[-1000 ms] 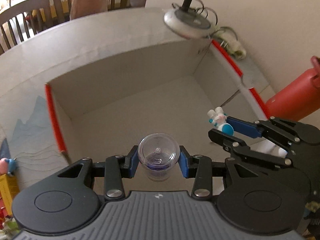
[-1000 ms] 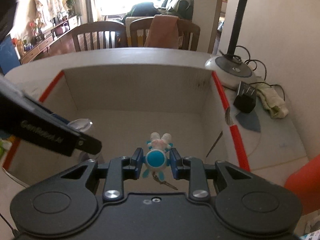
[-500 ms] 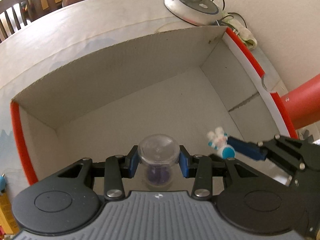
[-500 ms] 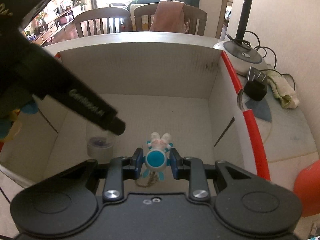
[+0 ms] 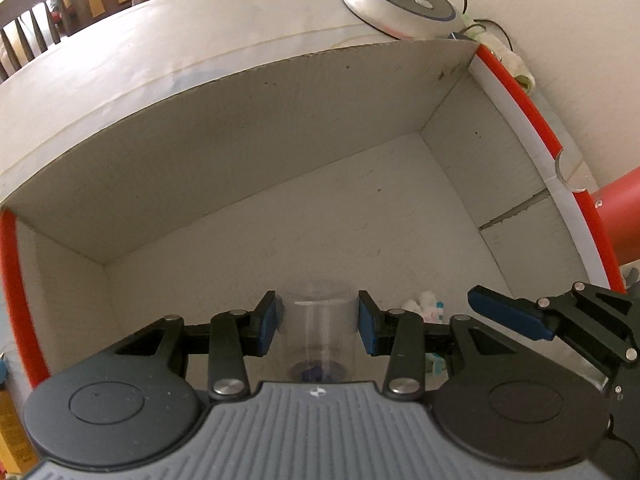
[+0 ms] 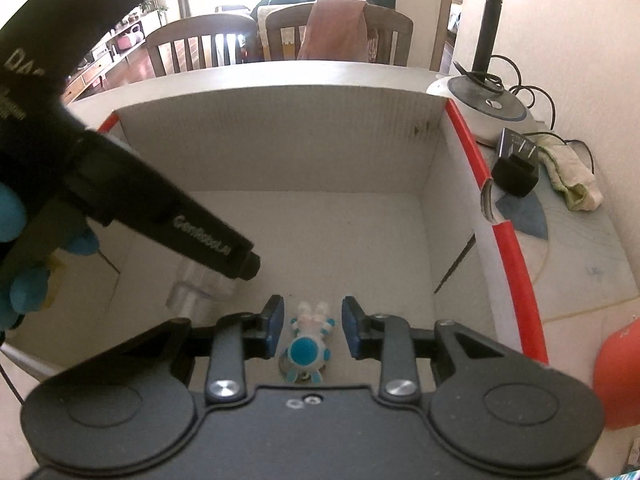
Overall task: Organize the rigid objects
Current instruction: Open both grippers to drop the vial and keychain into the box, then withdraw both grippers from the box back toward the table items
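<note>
The left gripper [image 5: 318,322] pinches a clear plastic cup [image 5: 320,336] low inside the white cardboard box [image 5: 248,152], close to its floor. The right gripper [image 6: 312,328] is opening its jaws; the small blue-and-white toy figure [image 6: 306,344] lies between them on the box floor, free of both pads.

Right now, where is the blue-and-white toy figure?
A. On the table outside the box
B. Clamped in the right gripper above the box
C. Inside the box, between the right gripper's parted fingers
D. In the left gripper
C: the toy figure lies on the box floor, with gaps to both fingers of the opening right gripper.
</note>
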### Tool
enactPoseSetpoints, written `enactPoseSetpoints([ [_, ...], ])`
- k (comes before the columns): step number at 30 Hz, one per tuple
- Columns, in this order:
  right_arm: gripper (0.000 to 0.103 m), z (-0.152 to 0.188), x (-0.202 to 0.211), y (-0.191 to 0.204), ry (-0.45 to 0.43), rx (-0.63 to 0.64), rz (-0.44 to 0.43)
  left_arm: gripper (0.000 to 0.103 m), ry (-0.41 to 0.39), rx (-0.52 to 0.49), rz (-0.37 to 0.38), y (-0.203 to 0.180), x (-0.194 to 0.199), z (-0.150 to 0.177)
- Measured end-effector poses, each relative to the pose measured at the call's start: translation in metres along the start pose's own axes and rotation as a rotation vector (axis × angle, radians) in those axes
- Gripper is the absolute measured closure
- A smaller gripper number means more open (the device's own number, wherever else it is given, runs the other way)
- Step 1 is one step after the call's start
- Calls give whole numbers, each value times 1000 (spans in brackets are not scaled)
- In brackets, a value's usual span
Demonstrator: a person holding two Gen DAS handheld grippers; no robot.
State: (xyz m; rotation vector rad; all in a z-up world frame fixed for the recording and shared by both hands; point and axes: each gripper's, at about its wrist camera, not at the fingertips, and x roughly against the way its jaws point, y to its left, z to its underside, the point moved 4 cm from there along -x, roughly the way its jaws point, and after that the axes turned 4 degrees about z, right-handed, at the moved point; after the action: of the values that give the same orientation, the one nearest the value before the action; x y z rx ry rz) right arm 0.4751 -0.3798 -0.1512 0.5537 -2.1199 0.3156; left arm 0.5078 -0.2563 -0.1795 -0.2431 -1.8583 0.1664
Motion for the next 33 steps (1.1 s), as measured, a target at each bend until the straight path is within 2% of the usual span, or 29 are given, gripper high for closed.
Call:
enactPoseSetpoints([
  [2, 67, -1, 2, 1, -3, 0, -5, 58, -10, 8, 4, 1, 5, 4],
  [4, 66, -1, 4, 1, -7, -5, -3, 38, -19, 13, 17, 3, 9, 8],
  [5, 66, -1, 5, 1, -7, -9, -3, 37, -29, 16, 15, 4, 11, 10],
  [9, 63, -2, 15, 3, -17, -22, -15, 37, -72, 23, 13, 9, 26, 16],
  [18, 50, -9, 49, 19, -86, -14, -52, 37, -198, 6, 9, 12, 81, 37],
  [23, 44, -13, 68, 34, -131, 7, -80, 37, -268, 3, 8, 12, 116, 56],
  [26, 37, -14, 79, 42, -152, 13, -93, 37, -306, 21, 14, 14, 133, 68],
  [30, 35, -13, 90, 56, -169, 27, -121, 37, -349, 53, 14, 23, 156, 90],
  [33, 29, -13, 98, 66, -182, 36, -141, 37, -373, 84, 11, 32, 170, 107],
])
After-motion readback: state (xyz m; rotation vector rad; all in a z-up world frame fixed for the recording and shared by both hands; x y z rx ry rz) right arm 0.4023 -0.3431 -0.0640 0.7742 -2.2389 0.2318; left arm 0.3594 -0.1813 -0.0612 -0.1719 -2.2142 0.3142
